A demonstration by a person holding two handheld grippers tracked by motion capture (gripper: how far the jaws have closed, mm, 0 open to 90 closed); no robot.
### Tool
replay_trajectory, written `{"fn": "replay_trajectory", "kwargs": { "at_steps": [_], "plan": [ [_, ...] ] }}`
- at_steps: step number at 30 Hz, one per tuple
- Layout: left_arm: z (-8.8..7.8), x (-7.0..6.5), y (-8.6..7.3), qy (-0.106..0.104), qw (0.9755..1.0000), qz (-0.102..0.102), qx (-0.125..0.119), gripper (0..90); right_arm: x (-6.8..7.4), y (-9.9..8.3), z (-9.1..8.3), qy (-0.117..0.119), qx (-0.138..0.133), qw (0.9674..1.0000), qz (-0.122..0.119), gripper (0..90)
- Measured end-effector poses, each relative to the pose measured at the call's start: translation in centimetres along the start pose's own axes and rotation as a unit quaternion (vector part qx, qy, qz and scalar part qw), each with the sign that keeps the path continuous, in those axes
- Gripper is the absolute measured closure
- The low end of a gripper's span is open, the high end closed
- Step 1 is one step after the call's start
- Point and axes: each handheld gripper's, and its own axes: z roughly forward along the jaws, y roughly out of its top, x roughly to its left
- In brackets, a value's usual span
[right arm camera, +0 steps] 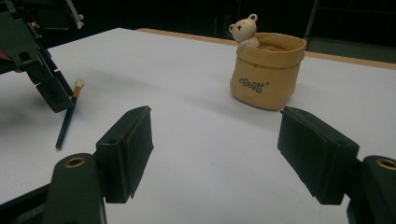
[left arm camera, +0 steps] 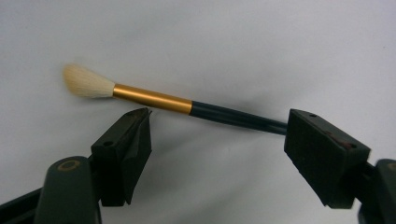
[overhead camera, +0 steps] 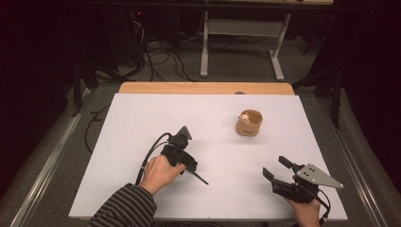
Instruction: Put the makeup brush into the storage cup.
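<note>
Left gripper (left arm camera: 217, 140) is spread wide right over the dark-handled, gold-ferruled makeup brush with pale bristles (left arm camera: 154, 99) lying flat on the white table (overhead camera: 142, 123), so nothing's grabbed yet. Right gripper (right arm camera: 215, 140) waits wide open, facing the tan bear pot (right arm camera: 266, 70), probably the brush's destination.

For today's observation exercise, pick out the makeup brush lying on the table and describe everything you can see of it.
The makeup brush is slim, with a fluffy cream-white bristle tuft, a shiny gold, metal-looking ferrule and a long dark handle. It lies flat on the white table, apart from the tan bear pot. The left gripper hangs over it with its jaws open, one on either side of the handle; whether either jaw touches the brush cannot be told.
</note>
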Motion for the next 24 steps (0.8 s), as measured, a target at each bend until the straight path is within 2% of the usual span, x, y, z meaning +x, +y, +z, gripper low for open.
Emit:
{"fn": "replay_trajectory", "kwargs": {
  "at_steps": [16,18,20,24],
  "plan": [
    [0.06,-0.04,0.50,0.003,0.9997,-0.020,0.012,24.5,0.10,0.00,-0.05,0.000,-0.001,1.0000,0.000,28.4],
    [0.09,-0.13,0.50,0.007,0.9997,-0.021,0.011,24.6,0.12,0.00,-0.05,0.000,-0.001,1.0000,0.001,28.4],
    [0.13,-0.34,0.29,0.019,0.9996,-0.019,0.006,26.2,0.12,0.00,-0.05,0.000,0.000,1.0000,0.002,28.4],
    [0.20,-0.59,0.27,0.028,0.9992,-0.027,0.005,26.9,0.18,0.01,-0.02,0.001,-0.001,1.0000,0.003,28.4]
  ]
}}
